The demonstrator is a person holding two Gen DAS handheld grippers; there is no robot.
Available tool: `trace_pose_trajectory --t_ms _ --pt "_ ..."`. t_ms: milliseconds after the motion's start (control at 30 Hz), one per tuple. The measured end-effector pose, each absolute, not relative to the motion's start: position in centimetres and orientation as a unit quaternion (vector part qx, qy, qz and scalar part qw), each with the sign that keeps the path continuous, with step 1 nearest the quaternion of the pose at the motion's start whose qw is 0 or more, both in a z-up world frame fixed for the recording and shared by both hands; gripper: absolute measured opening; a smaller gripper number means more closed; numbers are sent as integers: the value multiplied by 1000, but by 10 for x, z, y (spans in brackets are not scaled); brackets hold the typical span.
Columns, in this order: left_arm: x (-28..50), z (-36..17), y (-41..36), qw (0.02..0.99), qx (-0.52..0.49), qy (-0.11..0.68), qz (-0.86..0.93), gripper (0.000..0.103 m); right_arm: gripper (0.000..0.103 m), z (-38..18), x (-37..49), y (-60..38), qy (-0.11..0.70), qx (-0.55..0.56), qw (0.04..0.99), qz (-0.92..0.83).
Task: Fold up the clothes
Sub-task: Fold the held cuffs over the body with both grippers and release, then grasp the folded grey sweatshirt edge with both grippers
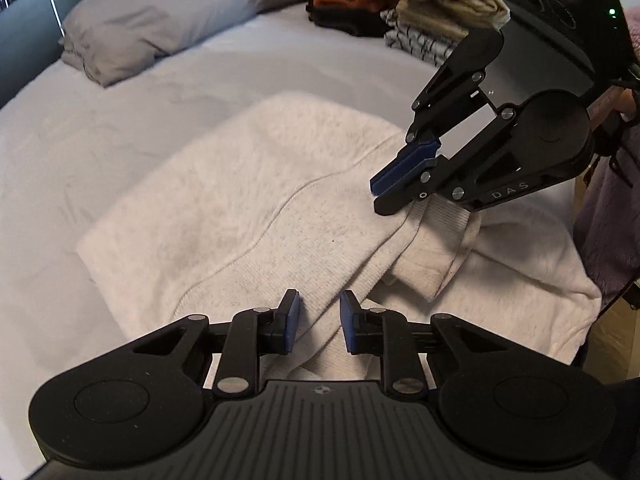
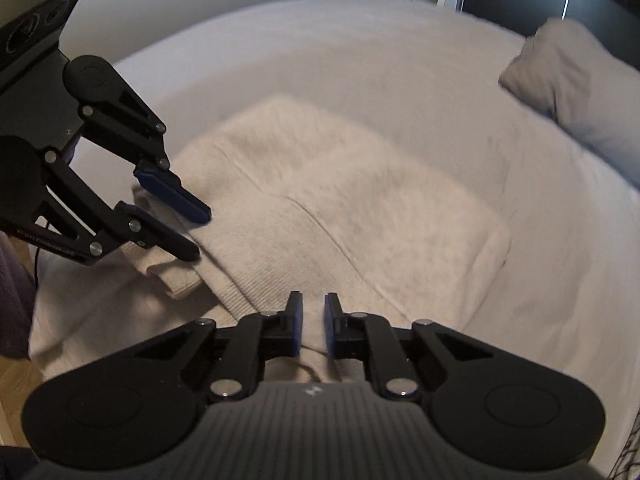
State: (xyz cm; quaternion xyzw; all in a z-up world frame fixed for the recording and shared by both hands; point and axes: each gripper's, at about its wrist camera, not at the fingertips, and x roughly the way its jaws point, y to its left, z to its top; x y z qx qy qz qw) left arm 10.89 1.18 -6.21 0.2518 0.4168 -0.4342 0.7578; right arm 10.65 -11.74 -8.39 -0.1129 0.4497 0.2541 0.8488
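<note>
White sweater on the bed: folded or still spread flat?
Partly folded. The sweater is doubled into a block on the bed, with a ribbed cuff and looser fabric still sticking out on one side.

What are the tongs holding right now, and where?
Right tongs pinch the cream sweater at its folded edge. Left tongs straddle its ribbed hem; a grip cannot be told.

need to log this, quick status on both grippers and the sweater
Left gripper part open astride sweater hem. Right gripper nearly shut at the hem, grip unclear. Folded piles well clear.
</note>
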Motion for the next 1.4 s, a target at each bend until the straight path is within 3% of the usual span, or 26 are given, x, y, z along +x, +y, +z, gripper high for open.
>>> trace_pose_trajectory --t_ms 200,300,400,467,533,667,967,1033,1100,1167,1300,1367,1400 --pt "107 -65 8 757 253 420 -432 20 14 -86 115 -110 460 -133 842 250" --pt "109 -44 11 765 228 411 -441 20 16 -68 107 -128 462 -86 847 249" --pt "121 -20 23 790 185 392 -434 25 41 -50 105 -165 449 1 864 228" --pt "134 -6 36 813 147 381 -414 41 45 -46 113 -191 444 61 872 195" --pt "152 -2 53 841 101 377 -375 50 46 -48 122 -216 441 118 876 155" --pt "195 -17 79 856 13 419 -302 50 58 -68 143 -256 447 233 858 101" --pt "244 -62 87 827 -61 491 -268 49 59 -105 176 -266 486 321 807 102" --pt "248 -64 87 824 -64 492 -272 38 60 -108 181 -265 483 330 804 107" --pt "248 -64 88 824 -65 490 -276 30 42 -102 185 -261 469 334 809 123" --pt "248 -64 88 824 -66 488 -281 25 37 -97 189 -257 458 328 814 139" --pt "253 -76 93 816 -85 501 -276 27 43 -118 196 -255 501 335 789 117" --pt "256 -81 95 811 -104 507 -273 40 44 -125 197 -253 504 346 783 112" --pt "257 -80 95 812 -106 503 -277 41 41 -125 198 -252 502 345 786 111"
